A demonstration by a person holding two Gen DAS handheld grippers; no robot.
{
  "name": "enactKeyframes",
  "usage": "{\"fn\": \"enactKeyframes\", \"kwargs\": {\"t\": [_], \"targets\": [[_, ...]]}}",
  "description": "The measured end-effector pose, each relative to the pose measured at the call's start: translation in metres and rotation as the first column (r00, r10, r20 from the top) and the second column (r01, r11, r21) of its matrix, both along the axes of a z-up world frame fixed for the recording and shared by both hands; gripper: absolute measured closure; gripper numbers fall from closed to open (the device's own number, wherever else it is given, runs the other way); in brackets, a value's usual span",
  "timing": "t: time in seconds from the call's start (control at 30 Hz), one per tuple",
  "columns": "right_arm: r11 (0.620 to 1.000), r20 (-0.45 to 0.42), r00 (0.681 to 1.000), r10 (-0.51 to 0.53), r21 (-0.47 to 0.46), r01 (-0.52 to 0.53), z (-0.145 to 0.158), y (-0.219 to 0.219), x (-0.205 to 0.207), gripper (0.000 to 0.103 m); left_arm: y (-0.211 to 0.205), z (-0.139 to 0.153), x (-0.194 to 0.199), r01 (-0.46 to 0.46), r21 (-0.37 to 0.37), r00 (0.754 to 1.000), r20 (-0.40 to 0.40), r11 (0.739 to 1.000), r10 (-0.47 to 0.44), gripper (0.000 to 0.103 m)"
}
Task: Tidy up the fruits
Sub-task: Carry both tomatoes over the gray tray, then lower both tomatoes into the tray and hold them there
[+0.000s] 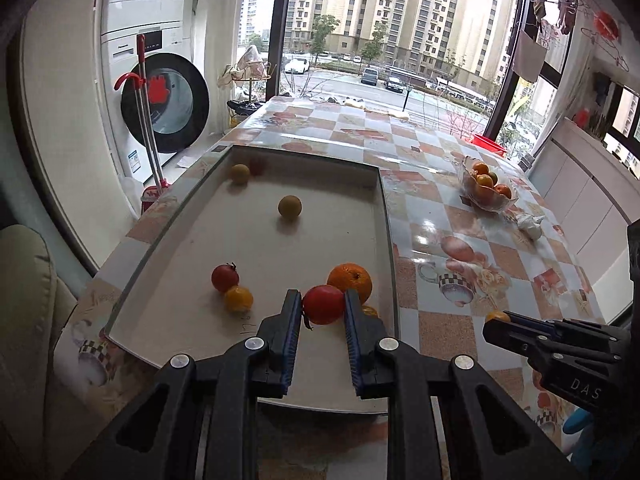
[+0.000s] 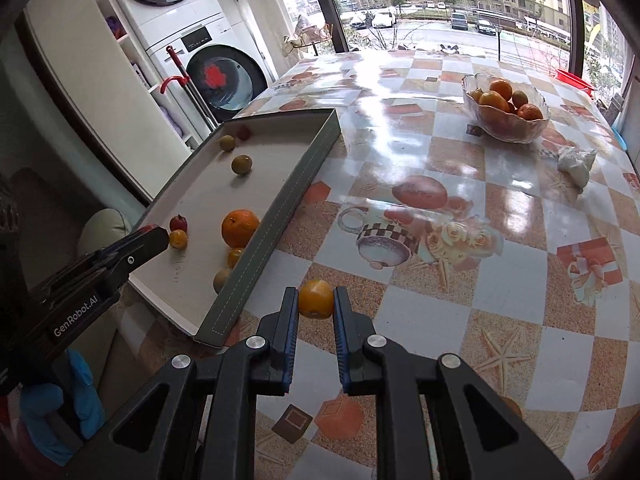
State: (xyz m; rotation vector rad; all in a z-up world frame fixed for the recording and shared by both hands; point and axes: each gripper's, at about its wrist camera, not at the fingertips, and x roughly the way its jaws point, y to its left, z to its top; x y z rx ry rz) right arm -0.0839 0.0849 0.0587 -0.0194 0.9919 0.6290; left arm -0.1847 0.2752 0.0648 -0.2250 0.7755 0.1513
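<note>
In the left wrist view, low and centre in the frame, we see our left gripper [image 1: 322, 307] pinching a red tomato [image 1: 323, 304], both blue-padded fingers pressed against its sides over the near end of the shallow grey tray [image 1: 386, 216]. Just behind the tomato, toward the right, sits a large orange [image 1: 350, 281], and a small yellow-orange fruit [image 1: 369, 311] peeks out beside the right finger. To the left of centre a second, smaller tomato [image 1: 225, 277] touches a small orange fruit [image 1: 238, 298]. Higher in the frame a yellow-green round fruit [image 1: 289, 206] lies alone mid-tray, and in the tray's far corner another yellowish fruit [image 1: 240, 173] sits just beside a dark red one [image 1: 257, 165], too dim to name. In the right wrist view, our right gripper [image 2: 316, 300] is closed on a small orange citrus [image 2: 316, 298], held between its two pads above the checked tablecloth [image 2: 460, 320], outside the tray and near its outer wall. In the upper right of that frame stands a clear glass bowl [image 2: 505, 130] with several oranges [image 2: 501, 90] piled in it, well apart from the tray, and a crumpled white bag [image 2: 576, 164] lies lower right of the bowl. In the upper left of both views we see a stacked washing machine [image 1: 160, 92] with a red-handled mop [image 1: 140, 80] leaning in front of it. At the lower left of the right wrist view a blue-gloved hand [image 2: 60, 404] carries the left gripper.
</note>
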Motion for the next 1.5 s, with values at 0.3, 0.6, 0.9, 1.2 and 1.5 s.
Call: {"fn": "enactKeyframes", "kwargs": {"t": [0.3, 0.6, 0.9, 1.2, 1.5], "targets": [[0.997, 0.004, 0.998, 0.067, -0.032, -0.067, 0.005, 0.053, -0.005, 0.085, 0.031, -0.011, -0.013, -0.031, -0.019, 0.999, -0.012, 0.999, 0.031, 0.08], [0.992, 0.008, 0.994, 0.109, -0.062, -0.108, 0.01, 0.085, 0.004, 0.085, 0.042, -0.005, -0.011, -0.02, -0.017, 1.0, -0.001, 1.0, 0.02, 0.08], [0.991, -0.001, 0.994, 0.112, -0.079, -0.112, 0.004, 0.118, 0.031, 0.085, 0.05, -0.001, 0.002, -0.018, -0.066, 1.0, 0.01, 0.998, 0.018, 0.08], [0.98, -0.036, 0.992, 0.122, -0.153, -0.126, -0.009, 0.153, 0.049, 0.085, 0.053, 0.001, 0.0, -0.023, -0.049, 1.0, -0.009, 0.999, 0.023, 0.08], [0.955, -0.056, 0.983, 0.175, -0.235, -0.183, -0.022, 0.167, 0.056, 0.085, 0.062, -0.002, -0.006, -0.07, -0.06, 0.997, -0.013, 0.996, 0.07, 0.08]]}}
